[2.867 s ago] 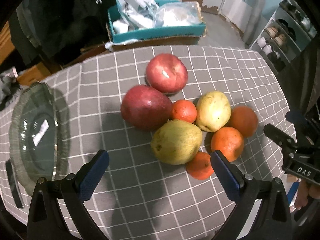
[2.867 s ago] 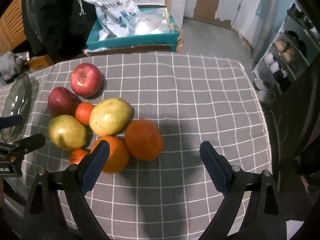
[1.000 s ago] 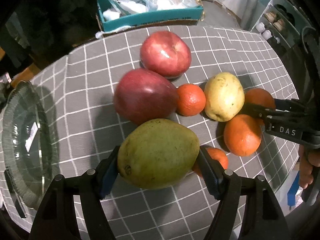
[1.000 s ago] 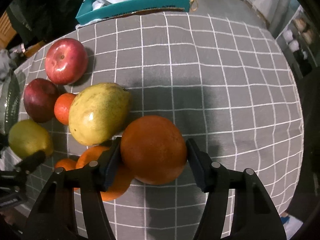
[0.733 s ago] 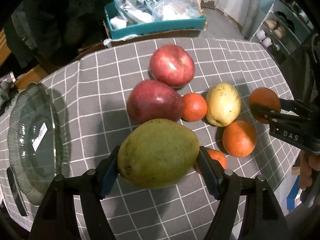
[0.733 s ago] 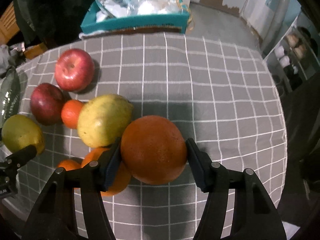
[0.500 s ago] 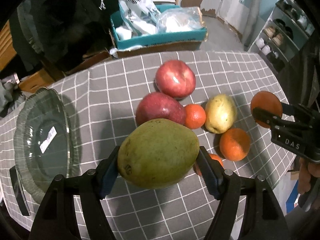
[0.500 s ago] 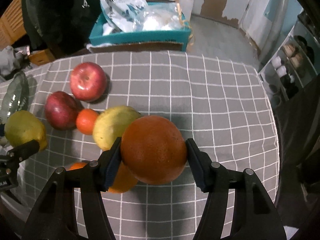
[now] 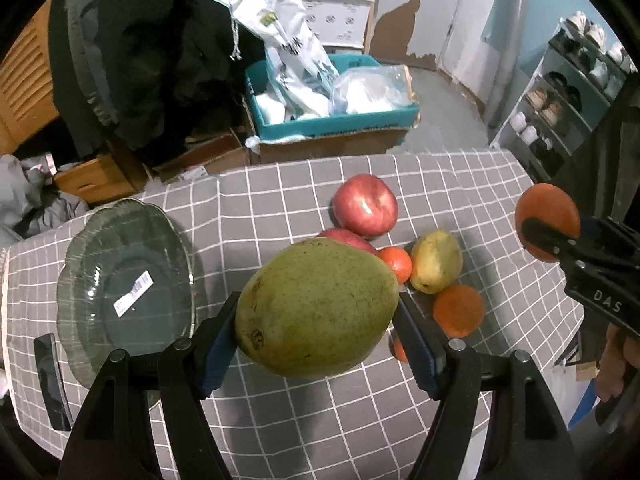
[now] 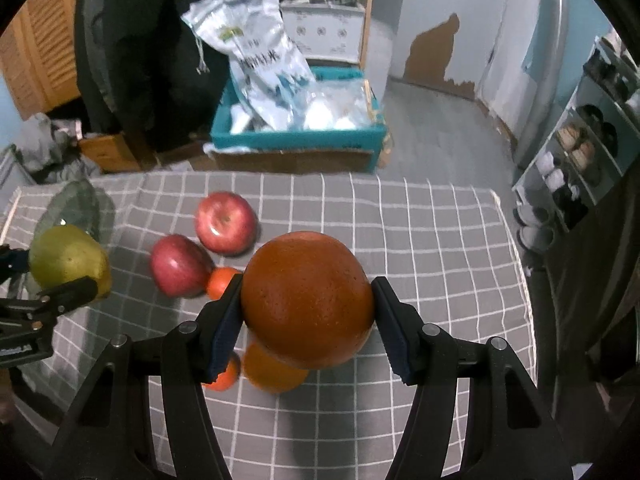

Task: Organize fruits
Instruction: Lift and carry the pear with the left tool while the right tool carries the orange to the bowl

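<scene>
The left gripper (image 9: 318,334) has its jaws clamped on a large green pear (image 9: 316,307), held clear above the checked cloth (image 9: 280,200) on the bench. Ahead of these jaws and a little right lie the rest of the fruit: a red apple (image 9: 365,210), a darker apple (image 9: 347,237) mostly hidden behind the pear, a small tangerine (image 9: 396,264), a yellow pear (image 9: 436,266) and an orange (image 9: 458,310). Off to the left of the jaws sits a glass plate (image 9: 80,280) with a sticker on it.

The right gripper (image 10: 306,322) has its jaws closed on a big orange (image 10: 307,298), also lifted off the cloth. Just below and behind it another orange (image 10: 272,372) and a small tangerine (image 10: 224,376) peek out. Ahead and left of these jaws lie the two red apples (image 10: 226,222), touching or nearly so. Far left, the other gripper carries the green pear in front of the glass plate.
</scene>
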Tool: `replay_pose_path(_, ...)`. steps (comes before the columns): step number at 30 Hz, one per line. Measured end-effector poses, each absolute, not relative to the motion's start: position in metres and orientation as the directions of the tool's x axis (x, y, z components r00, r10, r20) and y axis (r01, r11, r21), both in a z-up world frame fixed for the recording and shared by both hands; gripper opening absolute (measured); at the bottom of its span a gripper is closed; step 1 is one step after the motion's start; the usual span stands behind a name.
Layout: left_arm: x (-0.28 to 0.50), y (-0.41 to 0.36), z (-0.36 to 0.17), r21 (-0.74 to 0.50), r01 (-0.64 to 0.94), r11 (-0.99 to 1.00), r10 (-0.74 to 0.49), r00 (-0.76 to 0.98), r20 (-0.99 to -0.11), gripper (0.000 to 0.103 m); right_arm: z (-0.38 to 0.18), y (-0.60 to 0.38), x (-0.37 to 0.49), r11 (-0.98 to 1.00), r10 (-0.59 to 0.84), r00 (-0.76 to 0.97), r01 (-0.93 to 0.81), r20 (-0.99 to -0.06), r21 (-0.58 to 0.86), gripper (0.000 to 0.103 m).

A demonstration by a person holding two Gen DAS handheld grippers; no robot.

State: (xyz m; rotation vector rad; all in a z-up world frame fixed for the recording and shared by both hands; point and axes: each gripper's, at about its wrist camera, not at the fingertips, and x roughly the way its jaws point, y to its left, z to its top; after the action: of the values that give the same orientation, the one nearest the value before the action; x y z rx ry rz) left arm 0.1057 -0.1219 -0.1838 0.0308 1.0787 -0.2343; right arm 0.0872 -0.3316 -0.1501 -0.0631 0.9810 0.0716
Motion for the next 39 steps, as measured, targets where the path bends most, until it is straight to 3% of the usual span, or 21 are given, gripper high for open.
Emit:
replay_pose_path(27,0.082,-0.039,-0.119,-0.078,0.068,0.995,-0.104,0.654,-0.749,0.075,-0.089,-0.248,0.087,0.976,0.144,0.66,-0.218,-0.737,-0.004,0.062)
replay_pose_path(39,0.081,0.021,-0.124,-0.093,-0.036,0.995,-0.047,0.658,-0.752,0.075,-0.088,-0.192,0.099,0.957,0.205,0.639,-0.289,-0.742,0.015,0.062)
